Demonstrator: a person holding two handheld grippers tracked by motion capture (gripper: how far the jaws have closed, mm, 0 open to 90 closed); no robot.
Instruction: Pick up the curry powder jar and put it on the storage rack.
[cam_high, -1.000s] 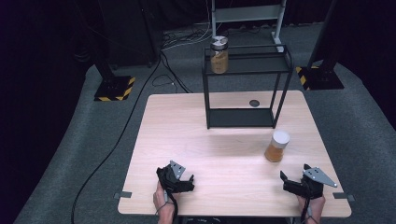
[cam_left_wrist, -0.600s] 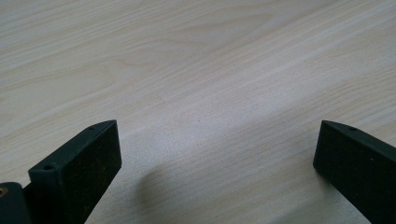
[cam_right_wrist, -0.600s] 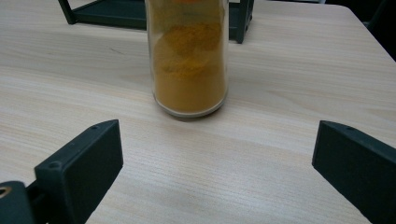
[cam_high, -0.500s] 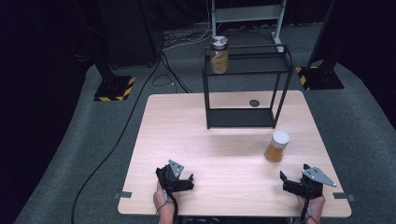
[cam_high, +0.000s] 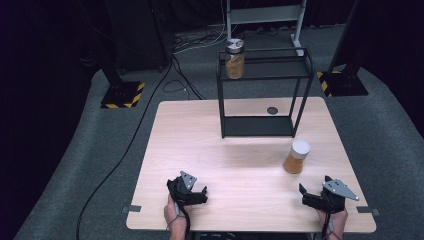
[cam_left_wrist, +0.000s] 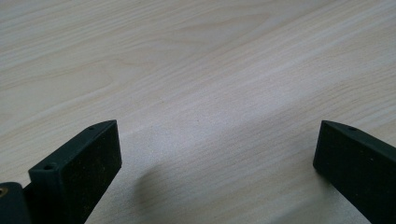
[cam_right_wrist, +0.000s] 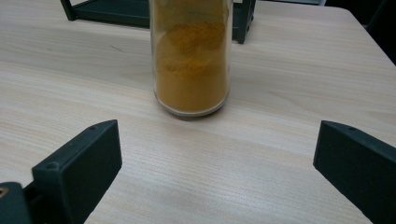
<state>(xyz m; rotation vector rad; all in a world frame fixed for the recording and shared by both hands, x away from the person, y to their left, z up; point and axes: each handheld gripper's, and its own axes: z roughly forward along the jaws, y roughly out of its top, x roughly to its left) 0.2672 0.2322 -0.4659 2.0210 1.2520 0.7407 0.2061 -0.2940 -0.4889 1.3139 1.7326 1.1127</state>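
A clear jar of orange powder with a white lid (cam_high: 297, 156) stands upright on the right half of the wooden table (cam_high: 215, 150). Its glass body (cam_right_wrist: 191, 56) rises just ahead of my right gripper (cam_right_wrist: 217, 154), which is open and holds nothing. That gripper (cam_high: 312, 196) rests near the table's front right corner, a short way in front of the jar. My left gripper (cam_high: 196, 194) sits near the front left, open over bare wood (cam_left_wrist: 217, 154). A second jar of orange powder with a silver lid (cam_high: 234, 59) stands on top of the black wire shelf (cam_high: 263, 75).
The black shelf's base (cam_high: 257, 126) occupies the table's far middle; its front edge (cam_right_wrist: 135, 16) lies behind the jar. A small dark disc (cam_high: 272, 110) lies on the table inside the shelf. Cables and black stands with striped feet (cam_high: 122, 95) are on the floor beyond.
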